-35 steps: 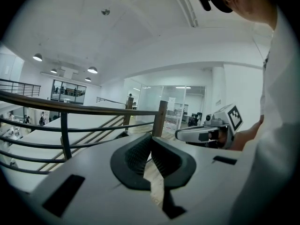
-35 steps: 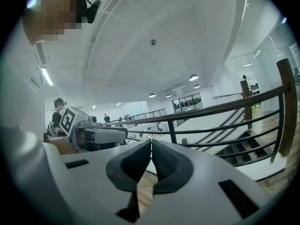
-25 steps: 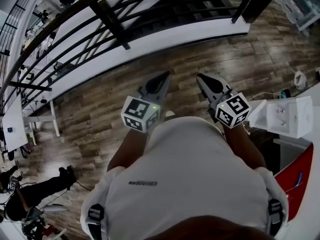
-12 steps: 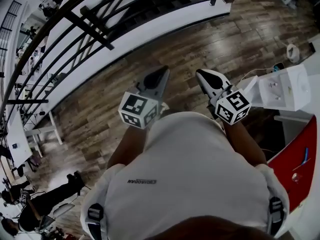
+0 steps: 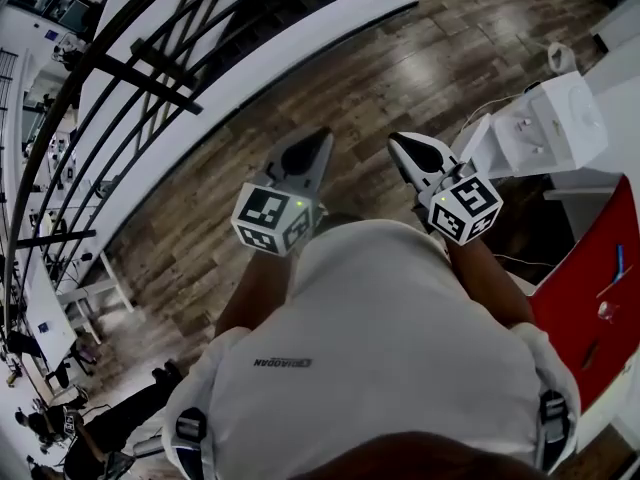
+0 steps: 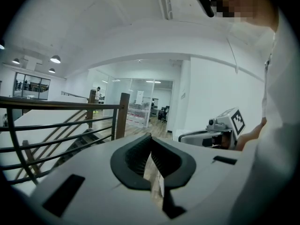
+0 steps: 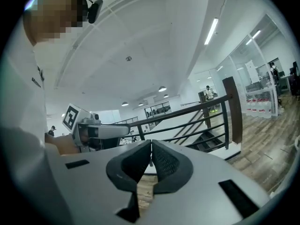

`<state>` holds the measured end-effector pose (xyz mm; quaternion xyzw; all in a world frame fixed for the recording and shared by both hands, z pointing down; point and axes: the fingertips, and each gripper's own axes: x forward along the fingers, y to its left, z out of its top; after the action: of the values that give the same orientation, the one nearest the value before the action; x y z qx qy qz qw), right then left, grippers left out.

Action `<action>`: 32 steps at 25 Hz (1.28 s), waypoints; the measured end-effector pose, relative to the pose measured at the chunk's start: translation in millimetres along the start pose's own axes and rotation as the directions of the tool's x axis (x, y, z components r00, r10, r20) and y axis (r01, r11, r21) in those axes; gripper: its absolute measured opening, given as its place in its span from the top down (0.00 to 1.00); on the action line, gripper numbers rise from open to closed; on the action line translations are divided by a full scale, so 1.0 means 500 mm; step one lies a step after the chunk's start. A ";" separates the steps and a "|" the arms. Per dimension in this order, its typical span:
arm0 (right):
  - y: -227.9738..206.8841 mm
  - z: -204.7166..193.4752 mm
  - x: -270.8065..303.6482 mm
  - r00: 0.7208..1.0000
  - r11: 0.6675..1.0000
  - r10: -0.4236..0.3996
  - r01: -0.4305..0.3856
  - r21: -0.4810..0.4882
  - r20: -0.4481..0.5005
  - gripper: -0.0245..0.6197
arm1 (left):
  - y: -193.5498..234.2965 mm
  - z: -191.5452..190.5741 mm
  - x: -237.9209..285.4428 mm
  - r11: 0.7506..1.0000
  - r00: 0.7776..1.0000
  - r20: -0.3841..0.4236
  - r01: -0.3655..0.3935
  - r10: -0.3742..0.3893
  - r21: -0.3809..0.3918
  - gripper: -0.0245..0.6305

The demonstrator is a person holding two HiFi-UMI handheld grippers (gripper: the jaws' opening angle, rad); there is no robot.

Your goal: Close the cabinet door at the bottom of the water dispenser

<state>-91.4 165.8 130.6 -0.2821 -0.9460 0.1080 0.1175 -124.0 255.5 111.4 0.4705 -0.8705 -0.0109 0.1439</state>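
change: your view has swung; water dispenser [image 5: 555,118] now sits upper right, higher than before; railing [image 5: 150,63] has slid left.
cabinet door [image 5: 478,146]: white panel angled off the dispenser's left side toward your right gripper [image 5: 400,140], near it but apart; long axis unreadable from above.
left gripper [image 5: 318,138]: clenched, empty.
right gripper: clenched, empty.

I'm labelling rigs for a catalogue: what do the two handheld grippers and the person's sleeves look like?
Both the left gripper and right gripper are pale grey shells tapering to a point, with black ribbed pads. Each carries a white cube printed with black square markers; a green light shows on the left one. The person wears a white short-sleeved shirt.
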 end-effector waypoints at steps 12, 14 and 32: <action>-0.039 -0.027 -0.161 0.992 0.993 -0.115 0.112 0.043 0.051 0.93 | -0.149 -0.025 0.049 0.994 0.994 -0.038 0.107 -0.106 0.034 0.97; -0.043 -0.032 -0.182 0.990 0.991 -0.130 0.127 0.052 0.057 0.93 | -0.170 -0.028 0.055 0.992 0.992 -0.045 0.123 -0.121 0.039 0.97; -0.103 -0.048 -0.377 0.921 0.928 -0.365 0.350 0.125 0.133 0.93 | -0.308 -0.035 0.137 0.942 0.937 -0.106 0.336 -0.333 0.008 0.97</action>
<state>42.4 21.8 136.8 -0.0891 -0.9813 0.1527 0.0756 -28.9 115.6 121.1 0.6135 -0.7693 0.0003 0.1785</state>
